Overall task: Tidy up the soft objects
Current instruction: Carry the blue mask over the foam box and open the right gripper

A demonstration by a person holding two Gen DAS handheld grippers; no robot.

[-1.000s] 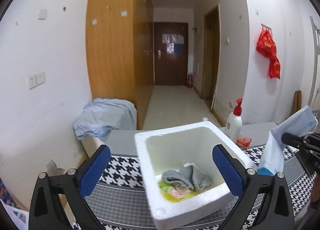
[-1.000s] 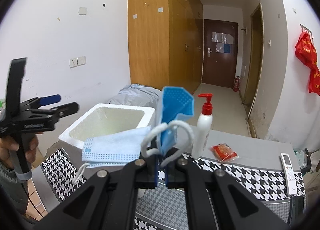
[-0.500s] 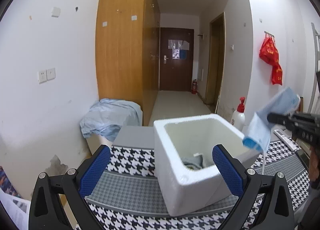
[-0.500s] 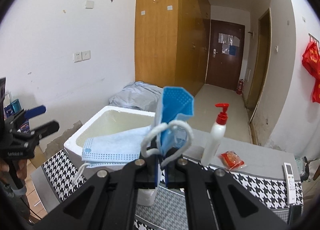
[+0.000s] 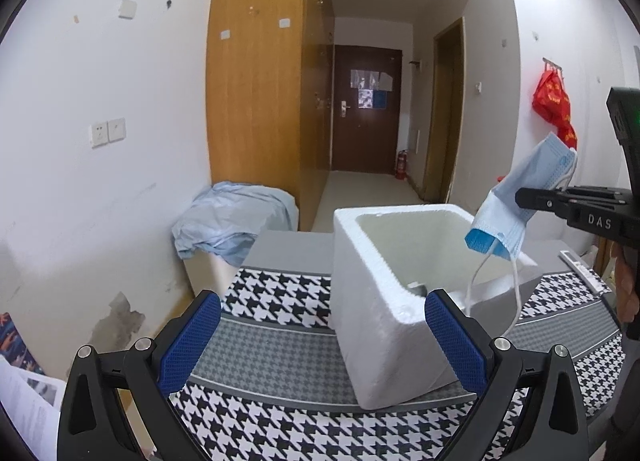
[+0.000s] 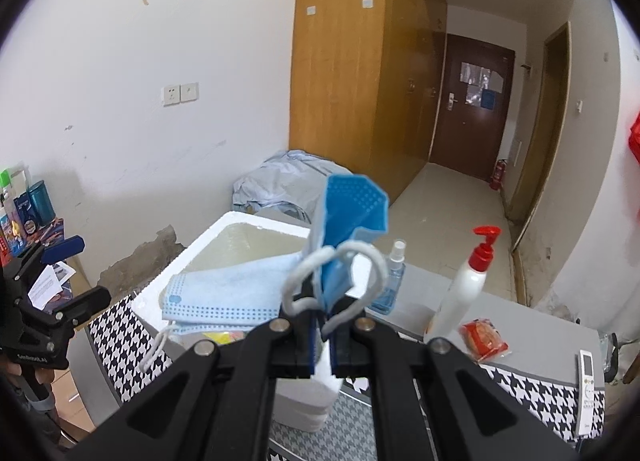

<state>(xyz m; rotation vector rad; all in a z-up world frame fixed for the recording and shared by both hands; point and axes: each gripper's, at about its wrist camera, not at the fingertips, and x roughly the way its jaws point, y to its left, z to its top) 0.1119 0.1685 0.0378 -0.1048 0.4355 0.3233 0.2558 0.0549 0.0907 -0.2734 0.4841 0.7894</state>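
A white foam box (image 5: 380, 313) stands on the houndstooth tablecloth (image 5: 272, 293). My left gripper (image 5: 324, 341) is open and holds nothing; its blue pads (image 5: 192, 341) sit low in front of the box's near corner. My right gripper (image 6: 322, 325) is shut on a light blue face mask (image 6: 348, 221). In the left wrist view the face mask (image 5: 516, 205) hangs above the box's right wall, with its white ear loops dangling to the rim. The box (image 6: 188, 265) lies just beyond the mask in the right wrist view. Most of the box's contents are hidden.
A red-topped pump bottle (image 6: 464, 293), a small spray bottle (image 6: 392, 281), a red packet (image 6: 484, 341) and a white remote (image 6: 588, 381) sit on the table right of the box. A pale blue cloth bundle (image 5: 236, 217) lies behind the table by the wall.
My right gripper carried the mask leftward until it hangs over the box. My left gripper drew back and lower, so the box's inside has dropped out of its view.
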